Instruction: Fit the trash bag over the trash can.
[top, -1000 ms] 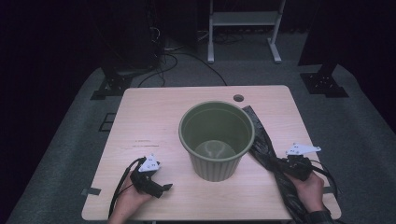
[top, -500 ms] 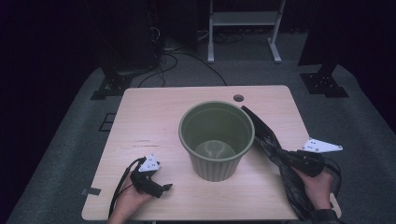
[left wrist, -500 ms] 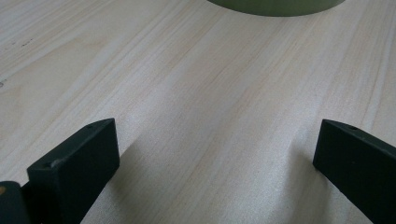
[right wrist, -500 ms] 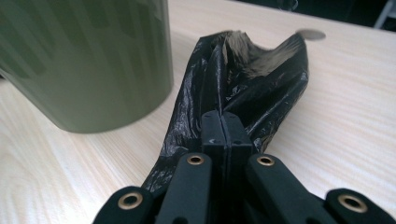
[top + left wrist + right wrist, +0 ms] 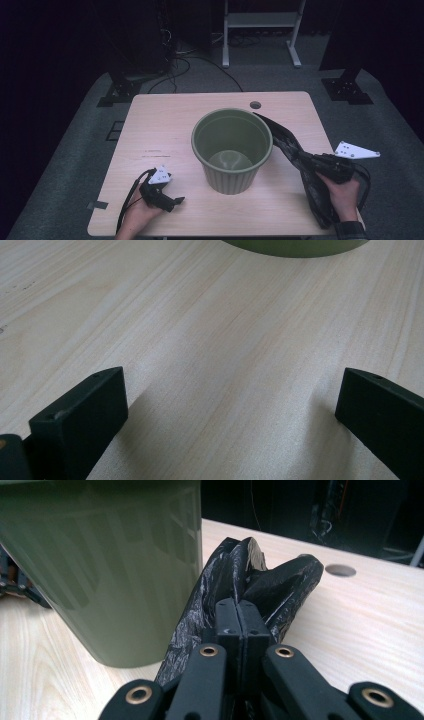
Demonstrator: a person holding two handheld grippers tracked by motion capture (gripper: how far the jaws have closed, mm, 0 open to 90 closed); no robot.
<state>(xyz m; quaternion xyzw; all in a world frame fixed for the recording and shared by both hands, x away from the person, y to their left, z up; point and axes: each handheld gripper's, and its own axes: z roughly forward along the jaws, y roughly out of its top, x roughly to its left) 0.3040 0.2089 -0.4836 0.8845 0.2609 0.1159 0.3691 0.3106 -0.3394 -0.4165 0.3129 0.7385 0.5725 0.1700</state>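
An olive-green ribbed bin [image 5: 232,150] stands upright and empty in the middle of the pale wooden table [image 5: 165,130]. A crumpled black plastic bag [image 5: 282,137] stretches from the bin's right rim down toward the table's near right corner. My right gripper [image 5: 304,160] is shut on the bag and holds its middle off the table. In the right gripper view the jaws [image 5: 240,625] pinch a fold of the bag [image 5: 260,575] just beside the bin's wall [image 5: 100,570]. My left gripper [image 5: 176,201] rests low at the near left, open [image 5: 230,400], with bare wood between its jaws and the bin's base [image 5: 295,246] ahead.
A round cable hole [image 5: 255,105] sits near the table's far edge behind the bin. Beyond the table, on the dark carpet, are cables [image 5: 200,62], black stand feet [image 5: 345,90] and a white metal frame [image 5: 260,20]. Bare wood lies left of the bin.
My right hand has lifted with the black bag pinched in its jaws and drifted slightly right; the bag now hangs more taut from the bin's rim. The left gripper has stayed put.
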